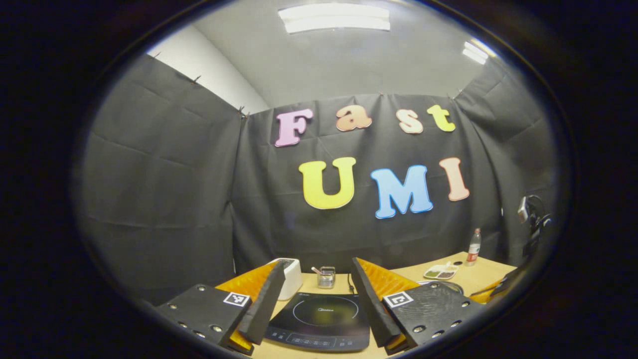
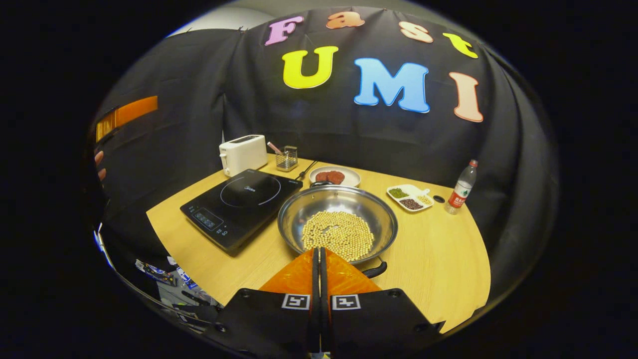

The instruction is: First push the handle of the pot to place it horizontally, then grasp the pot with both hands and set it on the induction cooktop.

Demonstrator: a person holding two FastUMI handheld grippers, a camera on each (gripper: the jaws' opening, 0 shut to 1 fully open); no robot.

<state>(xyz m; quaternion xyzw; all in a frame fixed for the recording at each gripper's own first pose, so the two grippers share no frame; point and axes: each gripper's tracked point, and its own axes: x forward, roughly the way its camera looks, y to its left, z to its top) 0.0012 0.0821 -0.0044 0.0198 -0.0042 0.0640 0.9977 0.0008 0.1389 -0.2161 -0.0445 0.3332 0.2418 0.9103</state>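
Cooktop [image 1: 319, 319] lies just ahead of the left gripper [image 1: 319, 304], fingers spread wide, nothing between them. Right gripper [image 2: 319, 257], fingers pressed together (empty), tips at the pot's [image 2: 337, 219] near rim; handle [image 2: 375, 269] just to their right.

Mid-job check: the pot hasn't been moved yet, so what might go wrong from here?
1. The pot holds loose yellow beans; a hard shove on its handle or a tilted lift may spill them.
2. The right tool, shut, sits right over the near rim and could bump the pot instead of the handle.
3. The plate touches or nearly touches the pot's far rim, and the cooktop lies close alongside; a sliding pot might knock either.
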